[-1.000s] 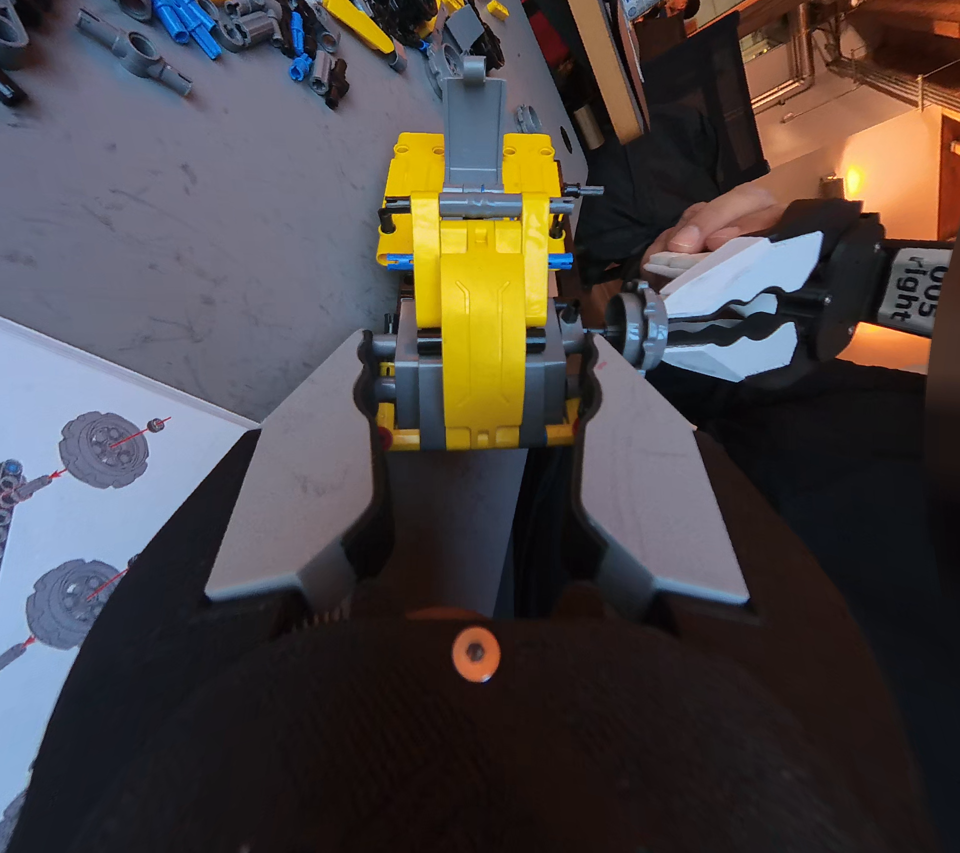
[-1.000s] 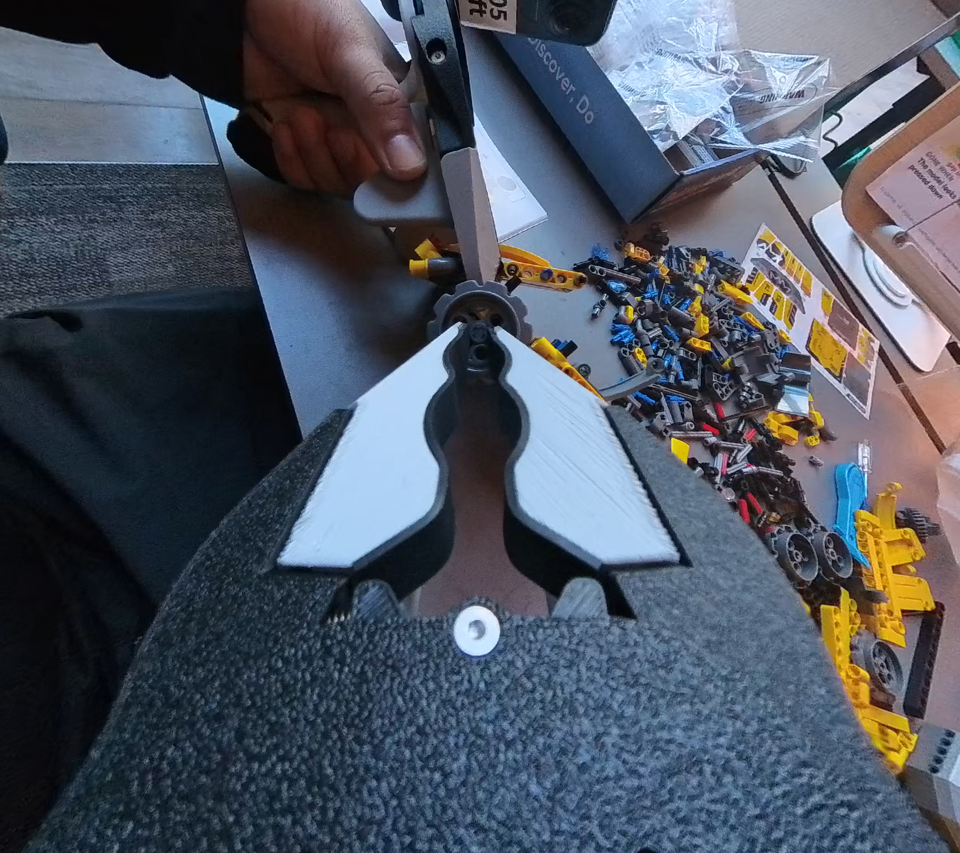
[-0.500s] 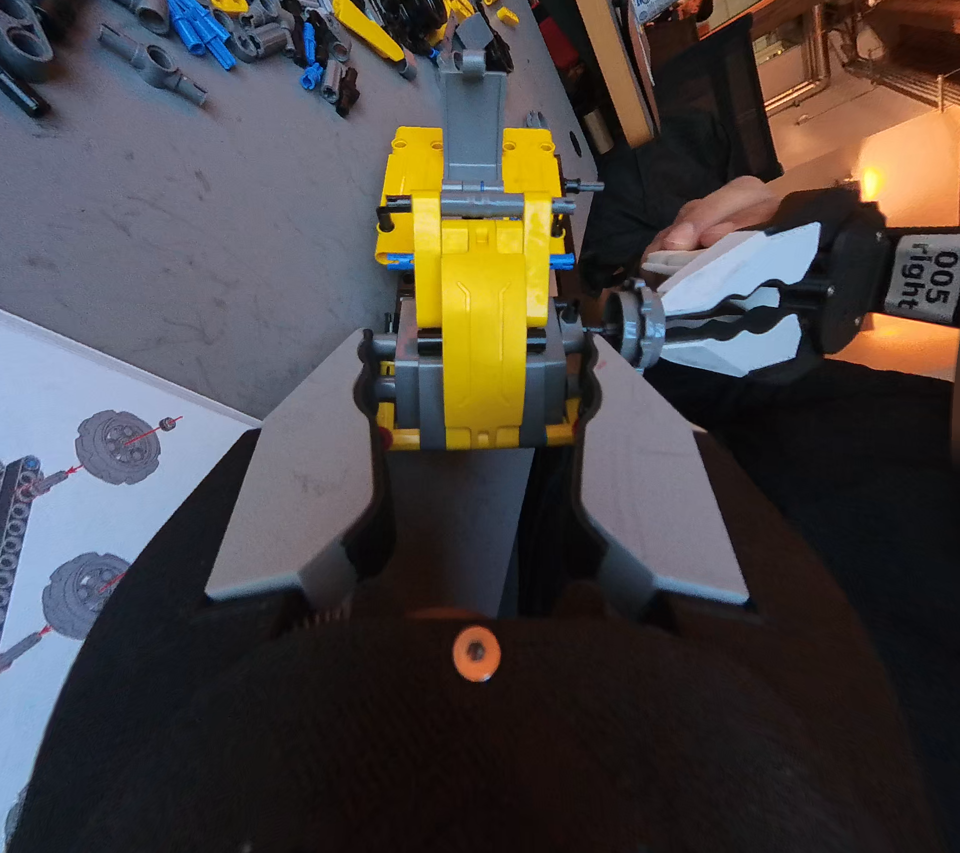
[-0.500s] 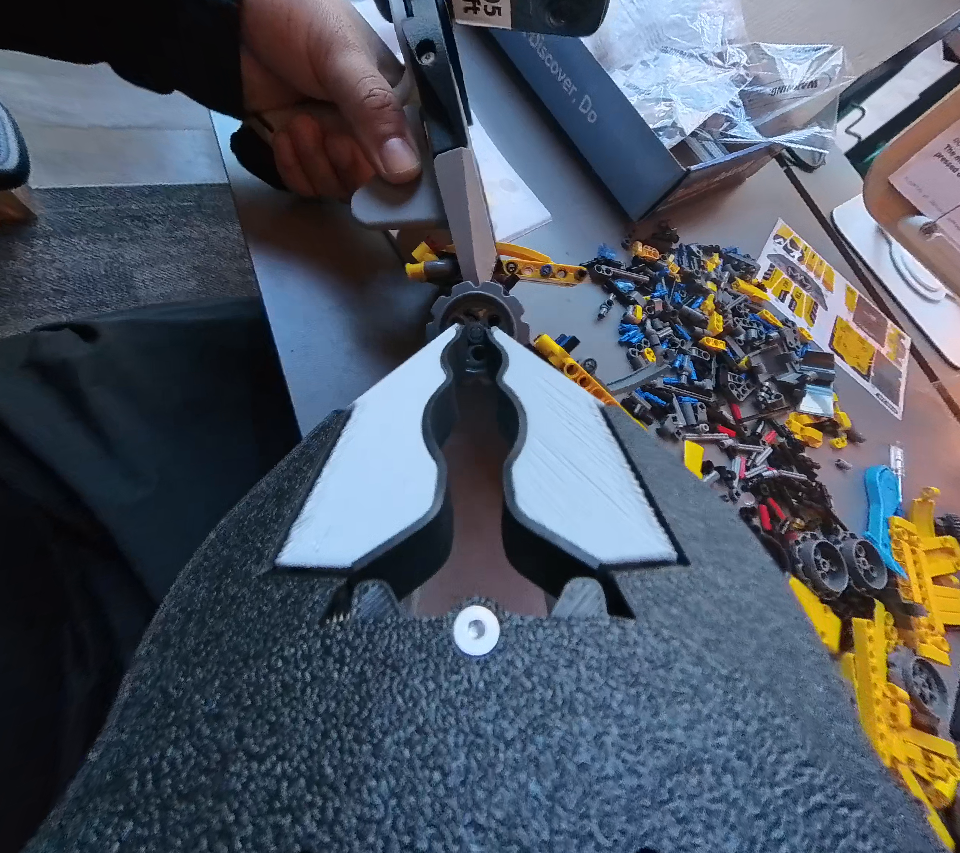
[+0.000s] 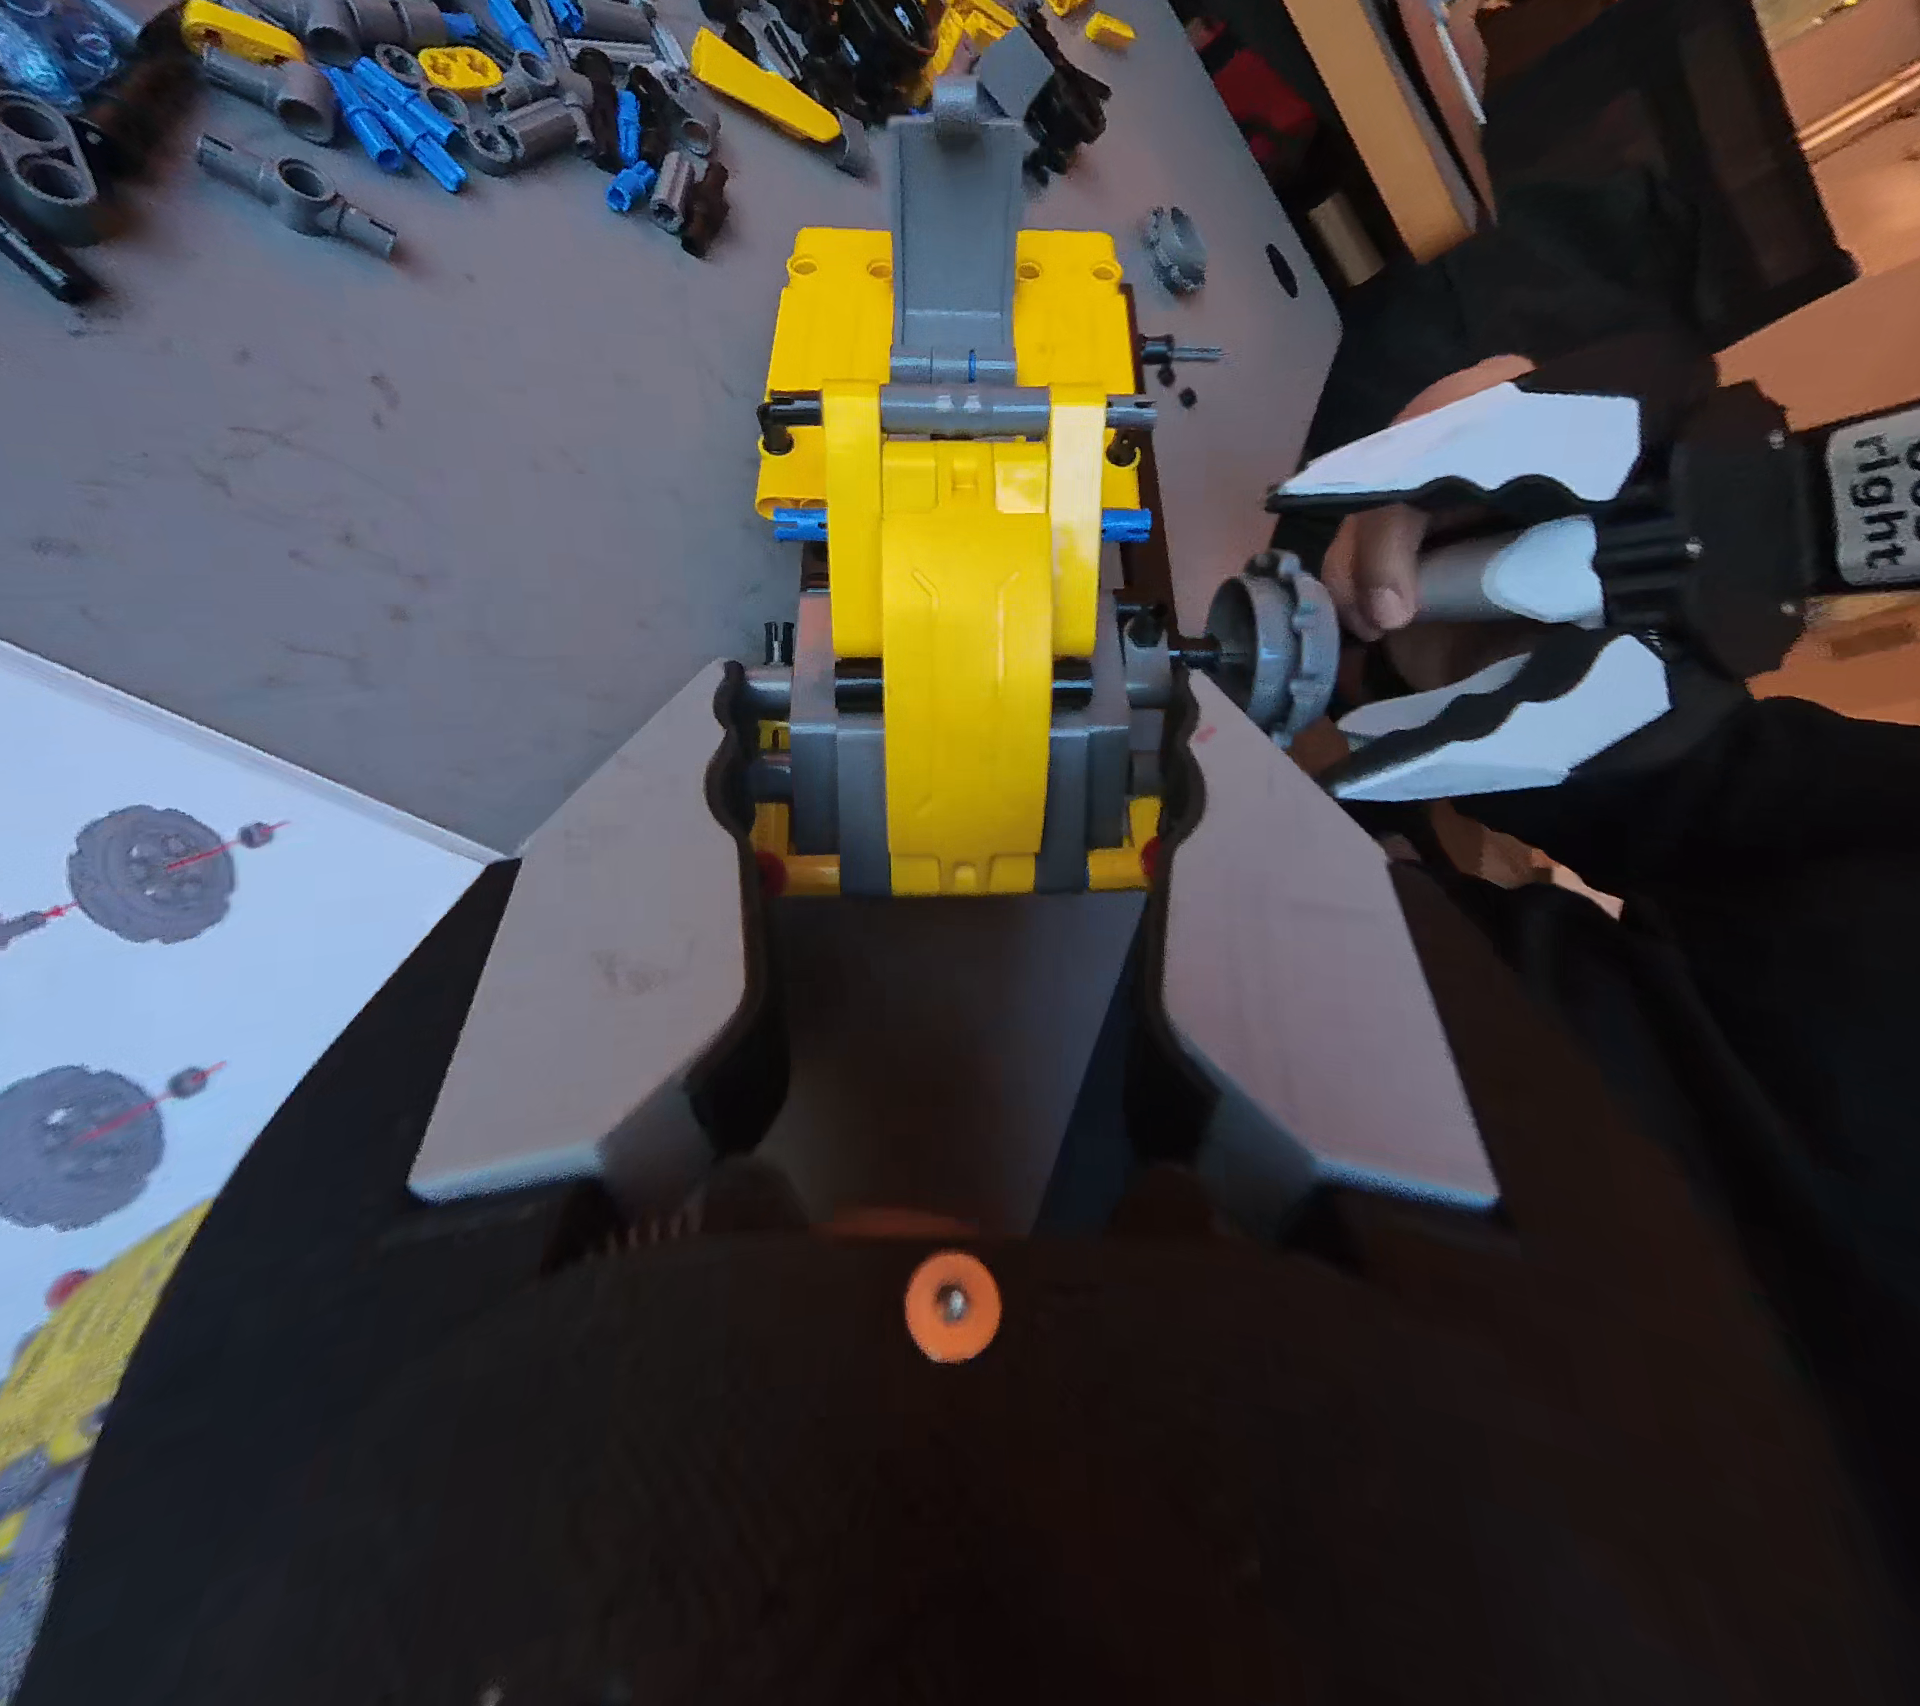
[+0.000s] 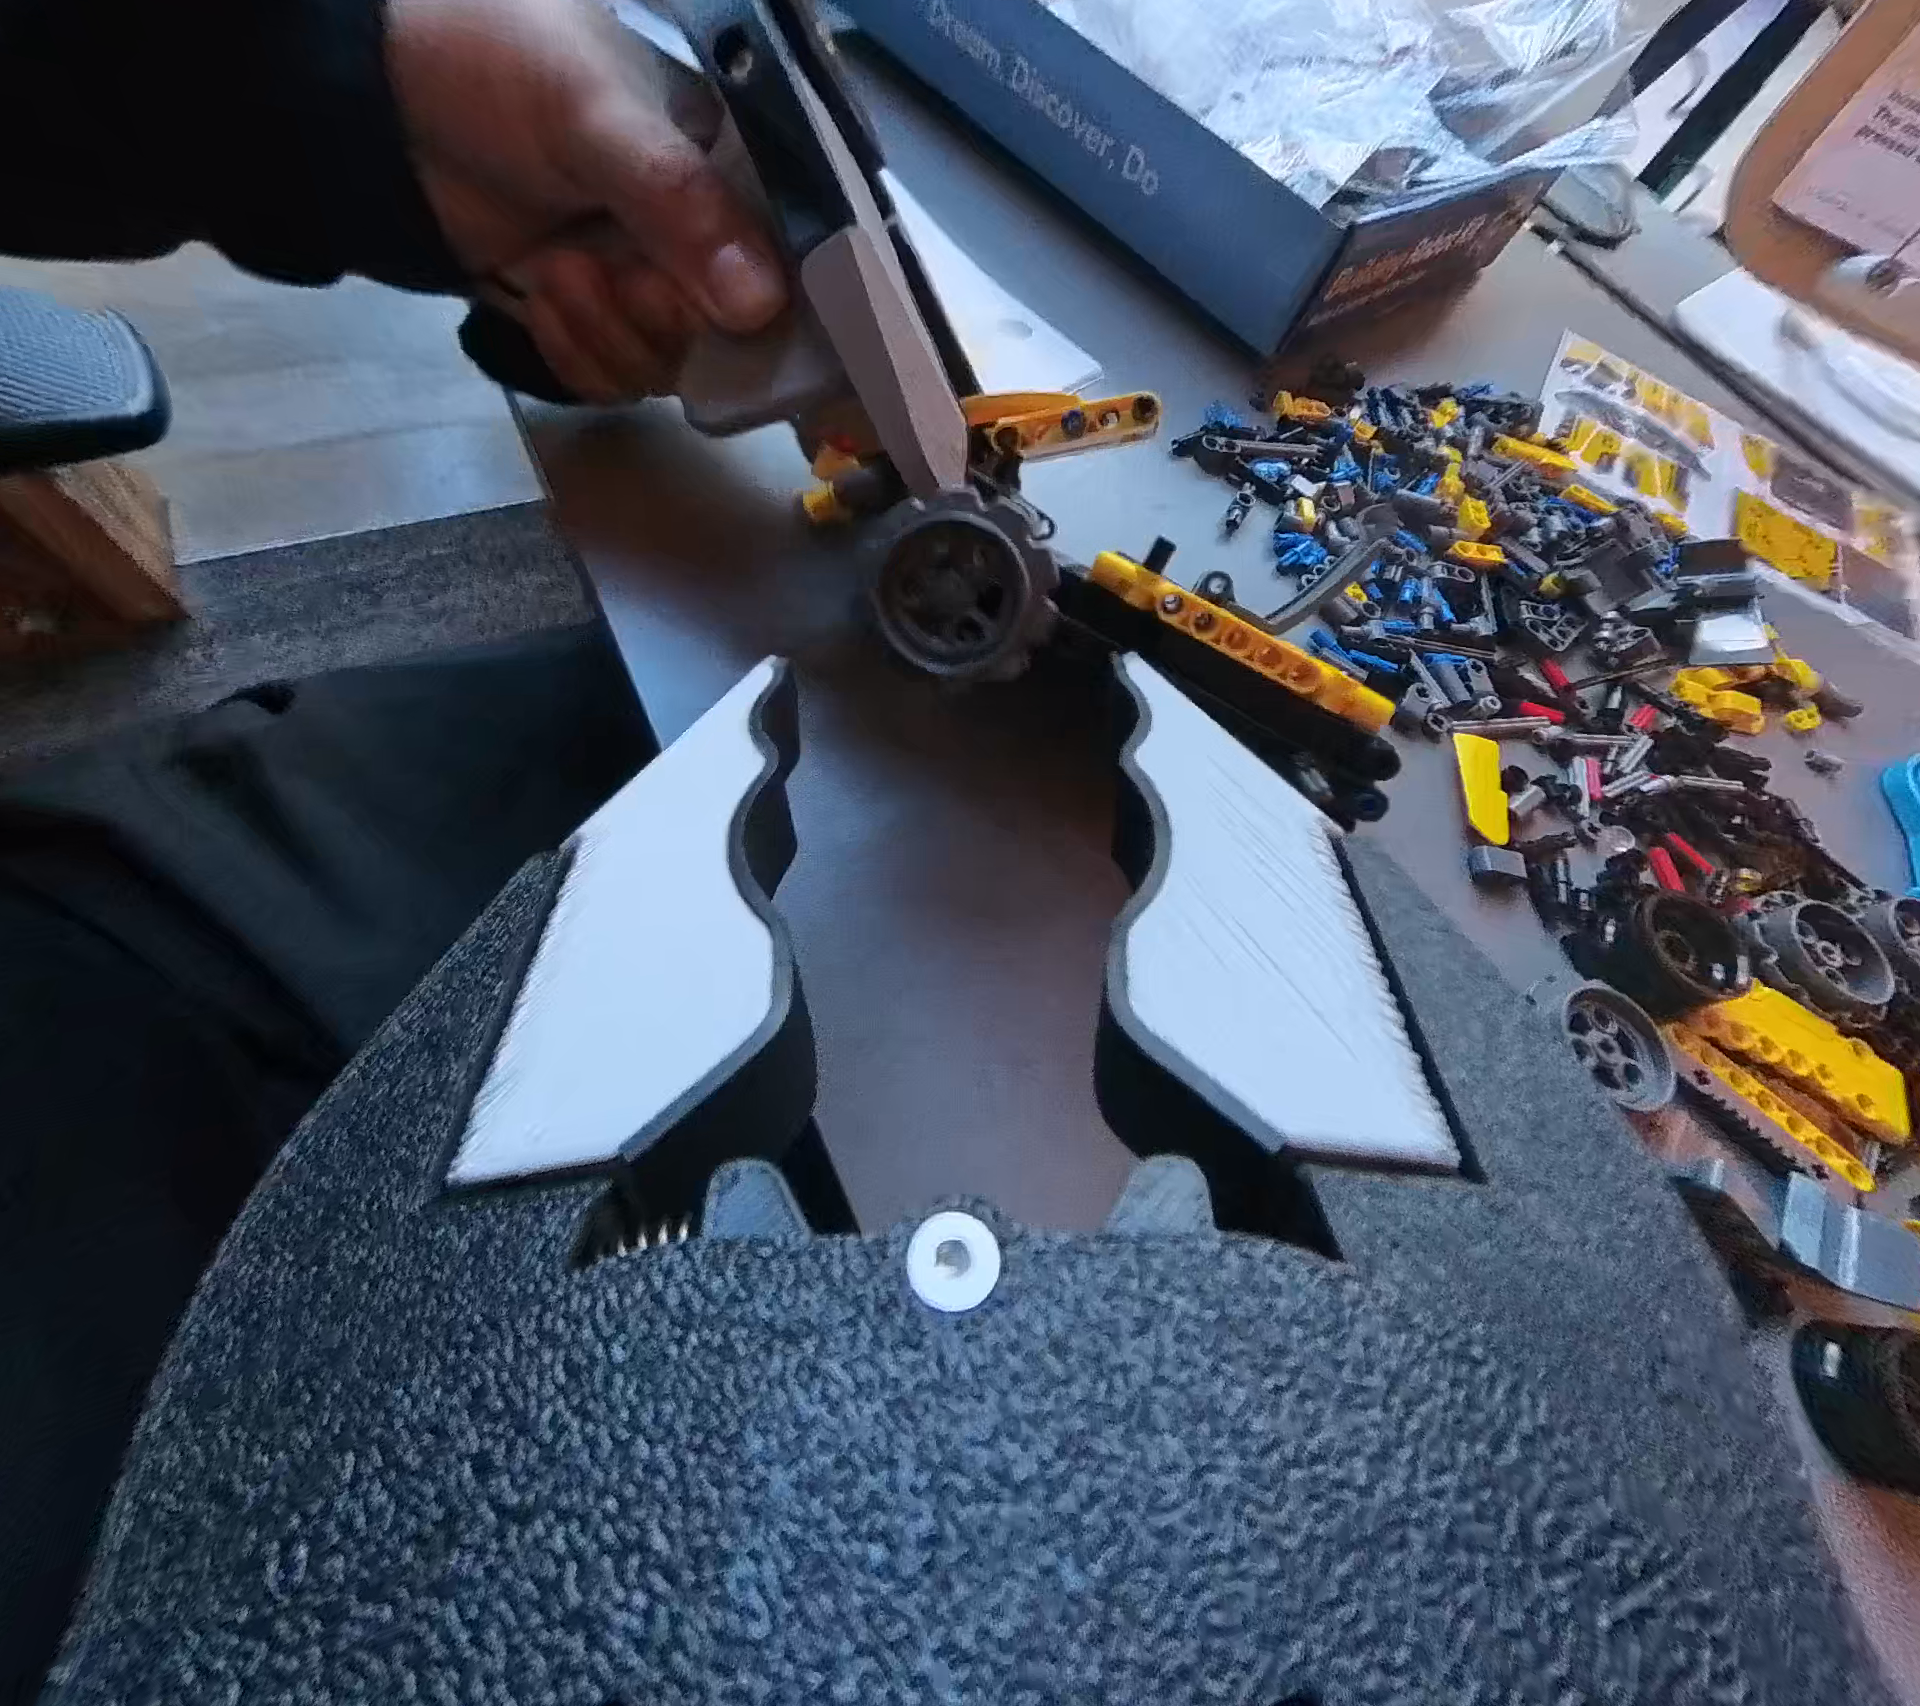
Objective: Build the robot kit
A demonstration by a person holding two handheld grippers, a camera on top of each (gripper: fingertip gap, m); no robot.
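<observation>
We are clamping the yellow and grey brick-built vehicle model (image 5: 961, 617) with our left gripper (image 5: 956, 763), its two grey fingers pressing on the model's sides just above the grey table (image 5: 364, 451). A grey toothed wheel hub (image 5: 1273, 654) is sitting on a black axle sticking out of the model's right side. Our right gripper (image 6: 951, 711) is standing spread wide and holding nothing, its white fingers to either side of the hub without touching it (in the left wrist view one fingertip is above the hub and the other below).

In the right wrist view a hand (image 6: 561, 202) in a black sleeve is gripping the left gripper's handle. A heap of loose building pieces (image 6: 1507, 555), blue, grey, yellow and red, is lying on the table beyond the model, with dark wheels (image 6: 1766, 950) nearer the table edge. A dark blue box (image 6: 1091, 129) holding crumpled clear bags (image 6: 1351, 4) is standing behind, and a printed instruction sheet (image 5: 156, 929) is lying beside the left gripper.
</observation>
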